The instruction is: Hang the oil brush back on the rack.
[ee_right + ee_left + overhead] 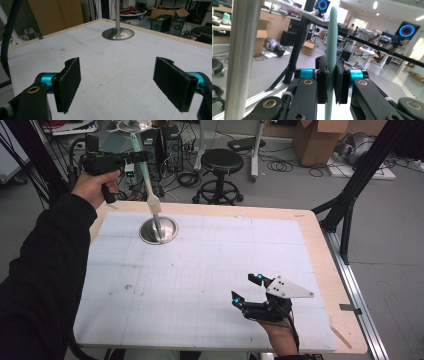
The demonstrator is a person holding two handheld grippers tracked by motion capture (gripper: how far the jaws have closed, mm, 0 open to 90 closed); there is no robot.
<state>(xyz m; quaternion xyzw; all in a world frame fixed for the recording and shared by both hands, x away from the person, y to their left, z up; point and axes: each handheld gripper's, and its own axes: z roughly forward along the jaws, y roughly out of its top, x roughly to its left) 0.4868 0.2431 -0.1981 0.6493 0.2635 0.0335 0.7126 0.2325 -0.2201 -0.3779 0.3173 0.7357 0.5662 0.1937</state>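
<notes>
left gripper [131, 158], held up over the far-left corner of the white gridded table mat [210, 285], is pinching the pale green handle of a long spatula w/ a silver metal blade [148, 182]. in the left gripper view the handle [331, 50] runs upright btwn the two pads, clamped mid-length. spatula's long axis slants down and to the right from the gripper; blade tip sits in or on the shallow round steel bowl [158, 230], can't tell if it presses. so the bowl lies right below the tool, and the left hand is the near one by far. right gripper [247, 287] rests at the near-right of the mat, jaws spread, nothing btwn them, well apart from the bowl [117, 33], which lies straight ahead of it.
</notes>
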